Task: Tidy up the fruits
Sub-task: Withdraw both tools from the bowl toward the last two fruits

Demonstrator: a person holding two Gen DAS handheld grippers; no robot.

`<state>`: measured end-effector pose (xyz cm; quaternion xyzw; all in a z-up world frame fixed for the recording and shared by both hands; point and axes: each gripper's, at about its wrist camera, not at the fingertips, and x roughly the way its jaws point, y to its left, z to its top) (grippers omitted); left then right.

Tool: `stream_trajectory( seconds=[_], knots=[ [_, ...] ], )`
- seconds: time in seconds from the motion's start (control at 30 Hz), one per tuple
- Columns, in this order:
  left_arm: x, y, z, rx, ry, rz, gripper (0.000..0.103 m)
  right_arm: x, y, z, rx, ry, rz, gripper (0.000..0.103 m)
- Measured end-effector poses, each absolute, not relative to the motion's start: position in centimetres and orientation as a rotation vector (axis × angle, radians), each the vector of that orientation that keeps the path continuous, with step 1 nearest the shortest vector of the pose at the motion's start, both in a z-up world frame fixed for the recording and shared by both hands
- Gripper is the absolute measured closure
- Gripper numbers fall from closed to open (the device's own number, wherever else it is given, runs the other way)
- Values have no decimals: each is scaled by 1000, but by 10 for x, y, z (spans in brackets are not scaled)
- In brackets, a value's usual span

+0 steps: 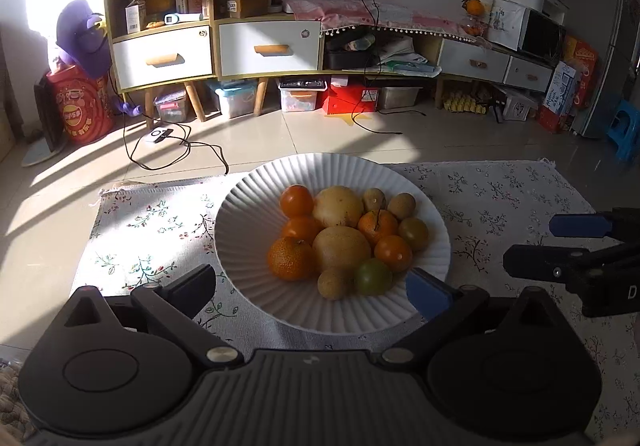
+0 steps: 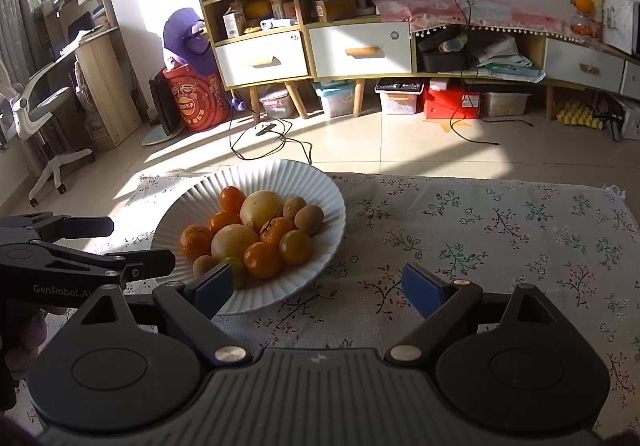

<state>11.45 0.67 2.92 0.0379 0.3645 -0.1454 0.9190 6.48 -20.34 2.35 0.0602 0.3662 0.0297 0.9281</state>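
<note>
Left gripper is hovering low over the near rim of the white ribbed plate, jaws spread wide apart with nothing between the pads; its left finger is standing over the floral cloth, while its blue-padded right finger is overlapping the plate's near-right edge. The plate is sitting on the cloth, left of centre on the table, with all the fruit piled in its well. Reading the pile left to right in the left wrist view: a bumpy mandarin is lying at the near left, two smooth orange fruits behind it; two large pale-yellow round fruits are occupying the middle, touching each other; a small brown round fruit and a greenish one are resting at the near edge of the pile; a stemmed mandarin, another orange fruit, an olive-green fruit and two small brown ones are filling the right side. Right gripper is holding off to the right of the plate, over bare cloth, jaws likewise standing wide apart and gripping nothing; only its left pad is overlapping the plate's near rim in its own view.
</note>
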Motion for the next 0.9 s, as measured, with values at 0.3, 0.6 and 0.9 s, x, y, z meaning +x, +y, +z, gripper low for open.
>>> stream_trajectory(
  seconds=[0.3,0.6,0.9],
  knots=[
    [80,20,20,64,789,-247,10,44,-194,20,122,753,87,6],
    [64,26,-4,37,833,-209,10,26,-182,7,90,742,100,3],
    [54,21,-19,36,818,-223,10,16,-184,-4,65,745,81,3]
  ],
)
